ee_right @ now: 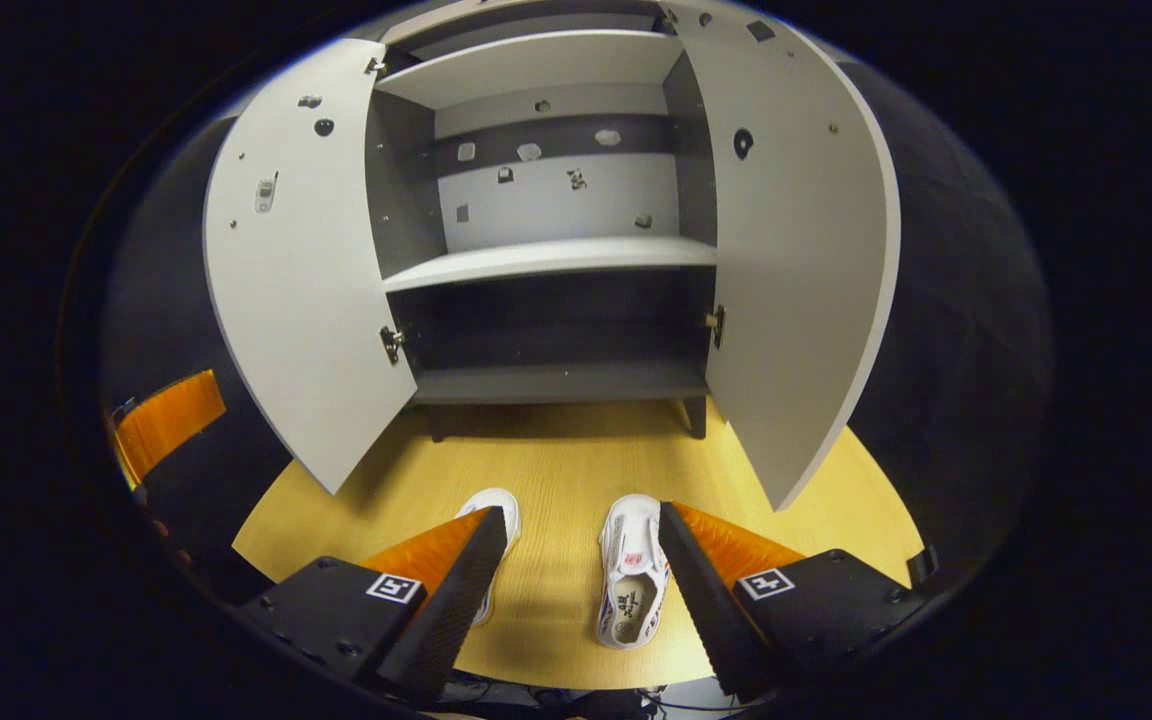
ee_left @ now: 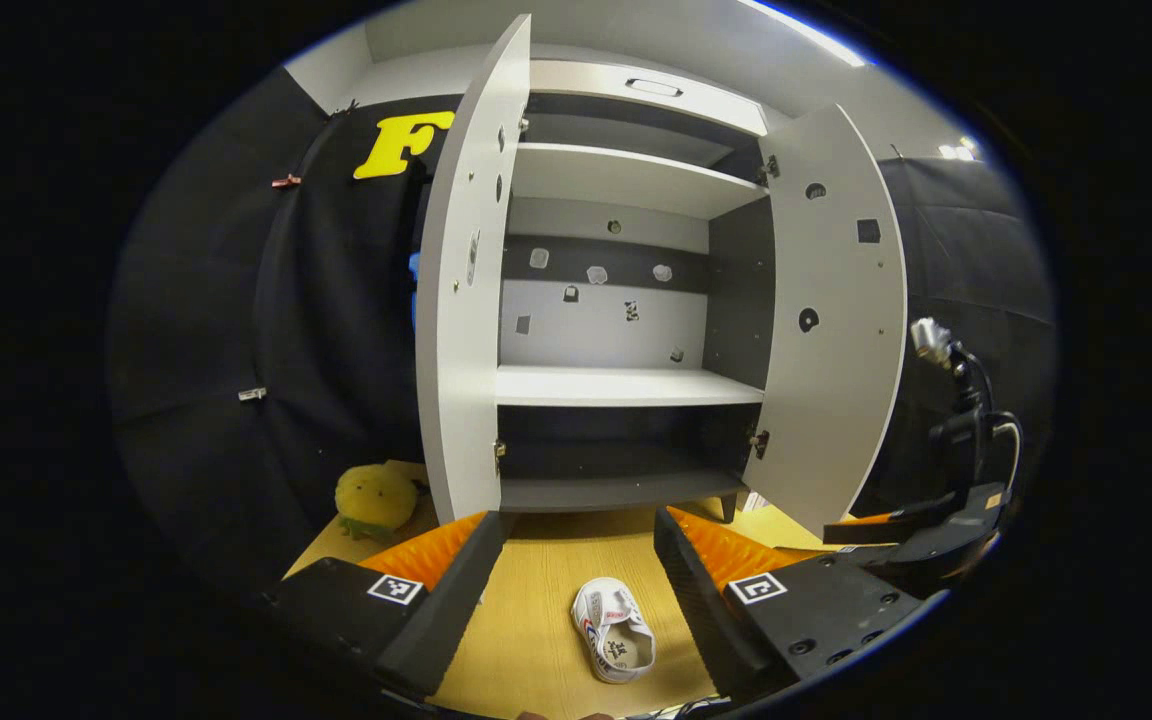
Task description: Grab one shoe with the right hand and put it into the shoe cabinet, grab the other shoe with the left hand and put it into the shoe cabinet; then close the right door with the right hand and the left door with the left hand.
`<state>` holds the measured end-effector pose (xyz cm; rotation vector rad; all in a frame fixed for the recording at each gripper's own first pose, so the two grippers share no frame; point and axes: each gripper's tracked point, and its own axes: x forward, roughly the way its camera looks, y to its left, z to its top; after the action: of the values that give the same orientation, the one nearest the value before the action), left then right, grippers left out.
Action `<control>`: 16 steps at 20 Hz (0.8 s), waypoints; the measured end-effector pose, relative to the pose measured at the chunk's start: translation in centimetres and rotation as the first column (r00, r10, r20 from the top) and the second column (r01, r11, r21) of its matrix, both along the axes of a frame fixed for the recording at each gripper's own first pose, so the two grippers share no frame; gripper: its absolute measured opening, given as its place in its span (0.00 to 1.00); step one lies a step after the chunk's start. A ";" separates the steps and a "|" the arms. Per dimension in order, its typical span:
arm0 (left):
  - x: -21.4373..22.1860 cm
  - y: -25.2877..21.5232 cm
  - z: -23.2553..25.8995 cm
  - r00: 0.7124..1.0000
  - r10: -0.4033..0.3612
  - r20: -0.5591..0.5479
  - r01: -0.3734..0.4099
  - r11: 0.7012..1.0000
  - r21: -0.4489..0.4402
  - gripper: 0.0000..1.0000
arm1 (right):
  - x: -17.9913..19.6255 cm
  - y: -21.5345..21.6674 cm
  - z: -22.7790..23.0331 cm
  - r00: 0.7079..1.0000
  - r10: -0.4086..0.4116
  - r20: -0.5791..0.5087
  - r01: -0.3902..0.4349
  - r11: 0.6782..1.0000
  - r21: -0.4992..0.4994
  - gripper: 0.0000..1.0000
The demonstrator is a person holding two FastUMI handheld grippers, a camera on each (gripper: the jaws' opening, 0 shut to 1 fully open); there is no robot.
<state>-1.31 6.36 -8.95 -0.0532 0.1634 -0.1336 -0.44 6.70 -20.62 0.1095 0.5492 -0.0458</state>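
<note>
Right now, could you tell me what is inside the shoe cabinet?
The shoe cabinet stands open with both doors swung out, and no shoes show on its visible shelves. Both white shoes sit on the wooden floor in front. The dark bottom compartment's back corners are too shadowed to check.

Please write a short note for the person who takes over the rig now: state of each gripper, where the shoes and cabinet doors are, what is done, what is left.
Left gripper: open, holds nothing, above the floor.
Right gripper: open, holds nothing, low over the shoes.
Shoes: both on the wooden floor in front of the shoe cabinet; right shoe beside the right gripper's finger, left shoe partly behind the other finger.
Doors: left door and right door both wide open; the shelves are bare.
Done: nothing yet.
Left: both shoes in, then close both doors.
</note>
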 end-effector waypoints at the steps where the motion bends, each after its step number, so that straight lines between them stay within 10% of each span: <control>1: -0.1 0.0 -0.6 1.000 -0.001 -0.015 0.001 1.000 -0.001 0.95 | -0.1 0.1 -1.7 0.999 0.000 -0.040 0.000 1.000 0.012 0.99; 16: 0.8 2.6 -7.1 0.979 0.037 -0.200 -0.043 0.999 -0.024 0.95 | 0.8 0.2 -16.8 0.945 0.020 -0.326 0.017 0.994 0.109 0.95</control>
<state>-0.51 8.97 -16.06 -0.0985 0.3610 -0.0901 0.38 6.86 -37.40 0.2114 0.8848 -0.0322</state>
